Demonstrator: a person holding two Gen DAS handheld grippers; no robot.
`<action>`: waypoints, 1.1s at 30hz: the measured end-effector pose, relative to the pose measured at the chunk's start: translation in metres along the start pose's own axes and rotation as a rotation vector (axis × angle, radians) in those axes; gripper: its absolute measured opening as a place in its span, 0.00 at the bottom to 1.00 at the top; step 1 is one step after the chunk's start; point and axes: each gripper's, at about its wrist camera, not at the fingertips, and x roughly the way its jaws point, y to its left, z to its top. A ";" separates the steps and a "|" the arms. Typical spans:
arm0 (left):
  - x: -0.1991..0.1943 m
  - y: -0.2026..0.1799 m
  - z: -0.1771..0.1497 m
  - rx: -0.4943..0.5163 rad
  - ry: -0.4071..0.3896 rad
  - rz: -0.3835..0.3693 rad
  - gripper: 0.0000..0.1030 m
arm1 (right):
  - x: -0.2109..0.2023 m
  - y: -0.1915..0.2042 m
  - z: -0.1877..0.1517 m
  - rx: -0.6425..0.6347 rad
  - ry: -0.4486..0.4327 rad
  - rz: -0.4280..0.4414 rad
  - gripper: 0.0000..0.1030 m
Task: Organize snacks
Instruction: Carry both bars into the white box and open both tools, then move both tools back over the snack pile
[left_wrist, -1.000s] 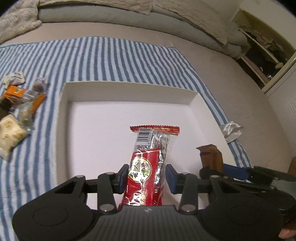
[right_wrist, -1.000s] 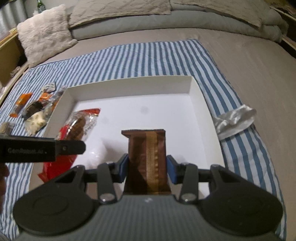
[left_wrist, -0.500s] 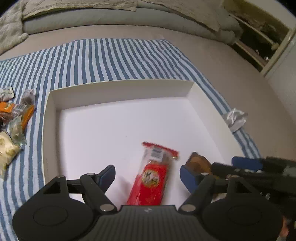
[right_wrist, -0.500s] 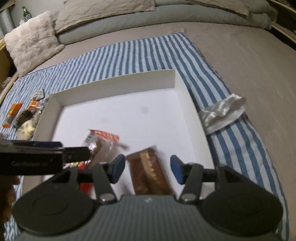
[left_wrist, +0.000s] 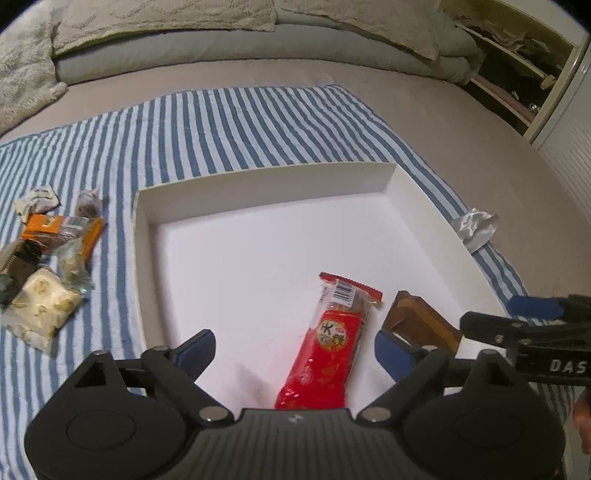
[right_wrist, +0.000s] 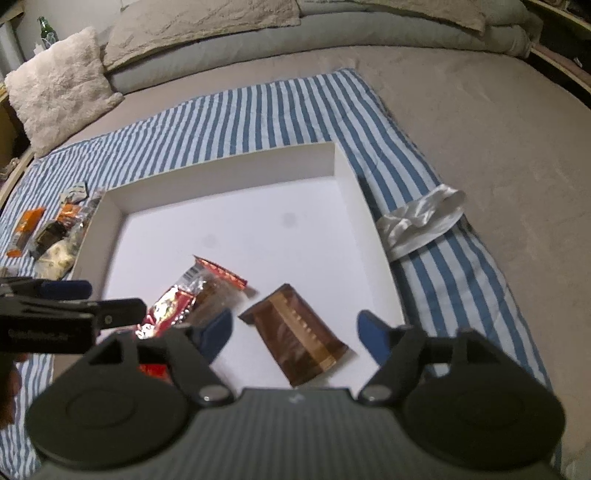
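Item 1, white tray (left_wrist: 146, 236): shallow, square, raised walls on all four sides, set on the striped cloth (left_wrist: 221, 125). I see most of its floor bare; the far half and the left side are free, with open room up to the far wall.

Item 2, red snack packet (left_wrist: 325, 347): lies flat on the tray floor toward the near edge, barcode end pointing away from me. It sits between my left gripper's (left_wrist: 293, 349) blue pads, touching neither.

Item 3, brown snack packet (right_wrist: 299, 334): flat on the tray floor, angled, just beside the red packet on its right, near the tray's right wall. It lies between my right gripper's (right_wrist: 293, 332) pads, clear of both.

Item 4, left gripper: jaws have just been opening and stand wide apart; nothing gripped.

Item 5, right gripper: jaws have just been opening, now spread; nothing gripped. The two tools hang close side by side over the tray's near edge, each crossing into the other's view, so room between them is tight.

Item 6, loose snacks (left_wrist: 48, 258): a small cluster on the cloth left of the tray, outside its left wall — orange wrapper, pale packet, dark packet, small twists.

Item 7, crumpled silver wrapper (right_wrist: 421, 221): on the cloth's edge just beyond the tray's right wall.

Item 8, pillows (right_wrist: 59, 88): along the far side, well apart.
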 end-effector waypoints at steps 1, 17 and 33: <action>-0.003 0.002 -0.001 0.004 -0.003 0.007 0.97 | -0.004 0.001 -0.001 -0.002 -0.010 -0.001 0.87; -0.051 0.072 -0.006 -0.043 -0.086 0.123 1.00 | -0.017 0.035 0.005 -0.015 -0.086 -0.041 1.00; -0.109 0.193 -0.026 -0.200 -0.164 0.249 1.00 | -0.002 0.147 0.028 -0.100 -0.114 0.067 1.00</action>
